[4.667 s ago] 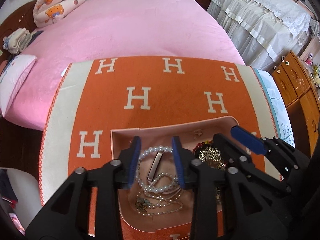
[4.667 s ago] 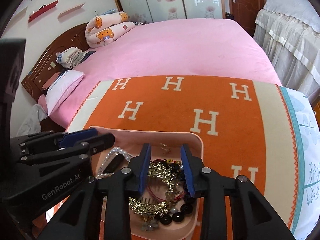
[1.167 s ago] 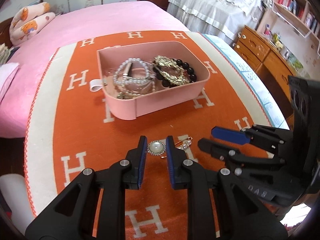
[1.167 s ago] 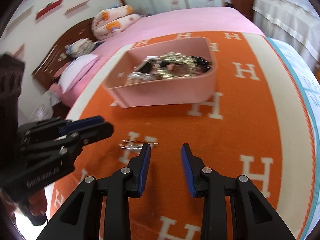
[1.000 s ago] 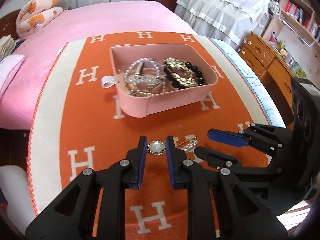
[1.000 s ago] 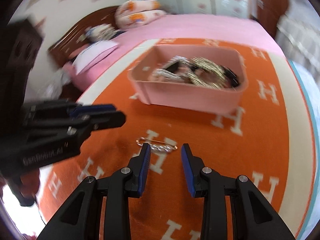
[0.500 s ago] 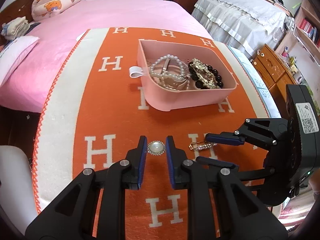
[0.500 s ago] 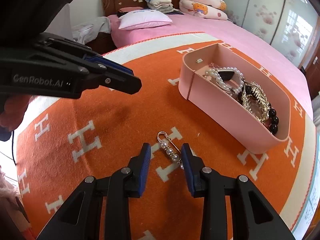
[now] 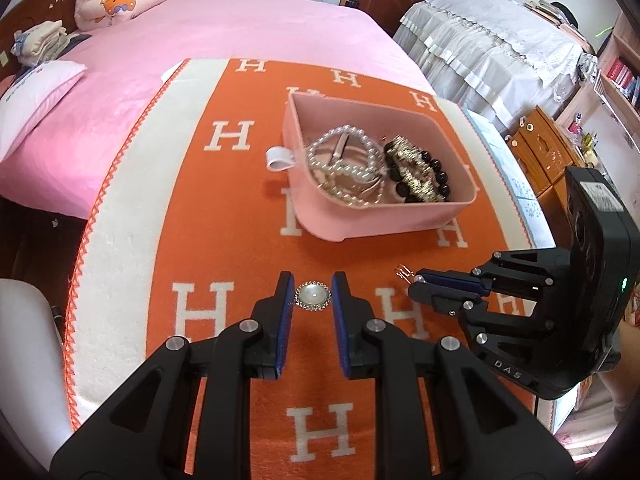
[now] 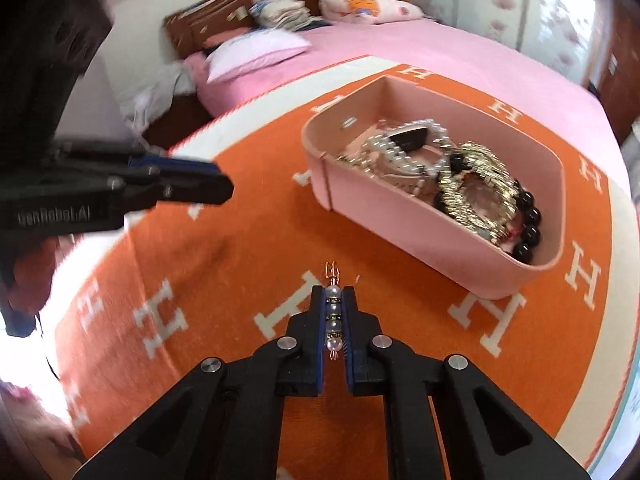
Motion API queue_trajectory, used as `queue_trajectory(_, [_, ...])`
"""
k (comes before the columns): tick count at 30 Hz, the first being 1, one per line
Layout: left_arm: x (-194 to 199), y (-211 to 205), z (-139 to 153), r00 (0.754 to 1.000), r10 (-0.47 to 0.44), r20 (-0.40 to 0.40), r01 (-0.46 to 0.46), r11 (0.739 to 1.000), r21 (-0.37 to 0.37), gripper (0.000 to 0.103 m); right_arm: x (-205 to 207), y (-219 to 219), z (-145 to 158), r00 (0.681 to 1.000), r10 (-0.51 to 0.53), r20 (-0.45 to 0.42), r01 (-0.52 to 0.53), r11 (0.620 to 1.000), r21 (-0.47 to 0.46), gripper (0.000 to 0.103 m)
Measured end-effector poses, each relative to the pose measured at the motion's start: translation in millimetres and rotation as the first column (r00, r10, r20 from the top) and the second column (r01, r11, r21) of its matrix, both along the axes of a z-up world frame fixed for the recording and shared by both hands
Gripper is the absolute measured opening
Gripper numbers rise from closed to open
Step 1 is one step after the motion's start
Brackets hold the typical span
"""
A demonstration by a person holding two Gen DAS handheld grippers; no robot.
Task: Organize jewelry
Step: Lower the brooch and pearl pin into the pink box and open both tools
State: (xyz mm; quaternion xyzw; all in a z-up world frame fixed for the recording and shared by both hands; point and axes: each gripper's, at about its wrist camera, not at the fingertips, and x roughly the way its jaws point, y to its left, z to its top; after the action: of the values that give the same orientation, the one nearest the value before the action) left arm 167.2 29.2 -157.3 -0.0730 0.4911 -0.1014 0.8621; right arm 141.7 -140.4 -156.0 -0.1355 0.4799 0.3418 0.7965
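Your left gripper (image 9: 313,297) pinches the round pearl brooch (image 9: 313,296) between narrow jaws; your right gripper (image 10: 333,312) is clamped on the pearl pin (image 10: 333,316). The pink tray (image 9: 384,224) of jewelry sits at one o'clock on the orange blanket (image 9: 224,232).

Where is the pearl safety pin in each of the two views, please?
Left wrist view: only the pin's gold end shows, right of centre, at the tip of the right gripper.
Right wrist view: pearl safety pin, bottom centre, between closed jaws.
Shared landmark: pink tray, beyond the pin in both views.
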Motion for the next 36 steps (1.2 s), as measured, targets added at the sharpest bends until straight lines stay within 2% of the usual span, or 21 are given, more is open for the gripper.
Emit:
queue_trajectory(4, [1.6,-7.5,15.1,1.000,-0.010,0.021,0.010,1.000,-0.010,0.016,7.7,-18.6,17.1,0.992,-0.109,-0.059,0.114,0.989,0.092,0.007])
queue_trajectory(8, [6.7,-15.7,31.1,0.999,-0.019,0.039,0.020,1.000,-0.007,0.016,12.4,-37.0,39.9,0.970,-0.207,-0.128,0.227,0.958,0.174,0.007])
queue_trajectory(14, [25.2,-27.7,53.6,0.997,-0.020,0.069,0.020,1.000,0.009,0.016,28.2,-51.5,68.9,0.933,-0.306,-0.189,0.343,0.916,0.208,0.007])
queue_trajectory(17, [38.0,-31.8,62.3,0.996,-0.015,0.086,0.014,1.000,0.011,0.016,39.9,-57.6,86.5,0.924,-0.337,-0.182,0.374,0.898,0.231,0.007])
queue_trajectory(21, [60.5,-38.1,68.6,0.995,-0.018,0.100,0.016,1.000,0.025,0.016,62.2,-62.5,99.1,0.906,-0.393,-0.159,0.421,0.878,0.226,0.007])
queue_trajectory(26, [91.4,-44.9,68.4,0.994,-0.019,0.107,0.016,0.999,0.033,0.016,92.4,-64.9,100.1,0.883,-0.446,-0.144,0.468,0.857,0.217,0.007])
queue_trajectory(32, [127.8,-50.5,53.0,0.997,-0.010,0.081,0.007,0.999,0.039,0.016,133.0,-63.9,77.0,0.851,-0.514,-0.109,0.525,0.841,0.132,0.007])
queue_trajectory(36, [142.8,-54.4,38.1,0.999,-0.010,0.050,0.007,0.998,0.057,0.016,153.5,-59.6,58.3,0.850,-0.519,-0.084,0.524,0.850,0.054,0.007])
